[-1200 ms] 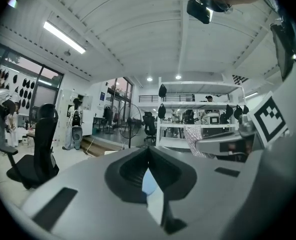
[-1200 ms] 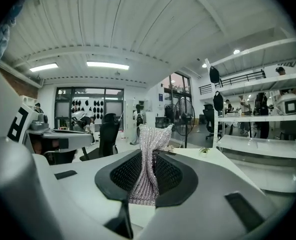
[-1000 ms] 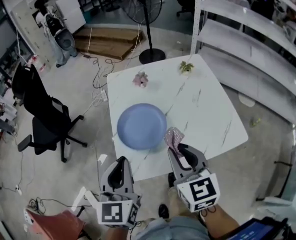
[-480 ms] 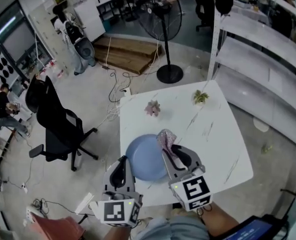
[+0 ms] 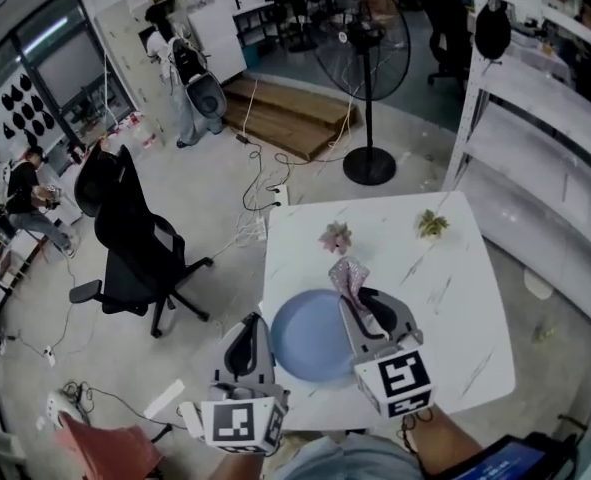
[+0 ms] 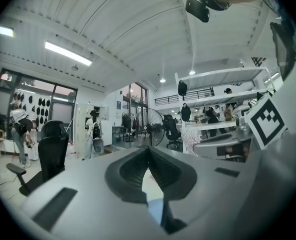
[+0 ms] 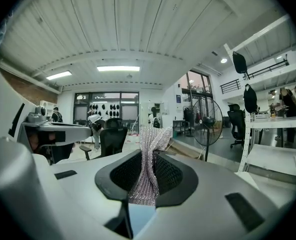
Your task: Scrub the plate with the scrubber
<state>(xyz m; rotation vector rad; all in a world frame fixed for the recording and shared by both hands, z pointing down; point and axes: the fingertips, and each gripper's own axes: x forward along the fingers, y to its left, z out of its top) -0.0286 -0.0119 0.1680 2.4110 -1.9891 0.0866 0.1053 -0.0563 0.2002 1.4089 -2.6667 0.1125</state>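
The white marbled worktop (image 5: pixel 445 308) spreads ahead of both tools and runs out well to the right of the right tool (image 5: pixel 360 303). Far off to the left of the left tool (image 5: pixel 248 326) a black office chair (image 5: pixel 125 238) stands on the floor. A tall pedestal fan (image 5: pixel 365 43) rises well beyond the worktop's far edge.

The blue plate (image 5: pixel 305 338) lies flat on the worktop between the two tools. It is just ahead and to the right of the left tool, and its right part runs under the right tool.

In the left gripper view, the left tool (image 6: pixel 150 164) has its jaws brought together, with nothing between them. The right tool (image 7: pixel 145 179) is clamped on the scrubber (image 7: pixel 149 159), a silvery pink mesh cloth pinched at its middle and fanning out past the jaw tips. From the head view the scrubber (image 5: pixel 348 273) sticks forward from the right tool, over the plate's far rim. Whether it touches the plate cannot be told.

Beyond the scrubber, a small pinkish plant (image 5: pixel 335 236) sits on the worktop. A small green plant (image 5: pixel 433 224) sits further to the right, near the far corner.
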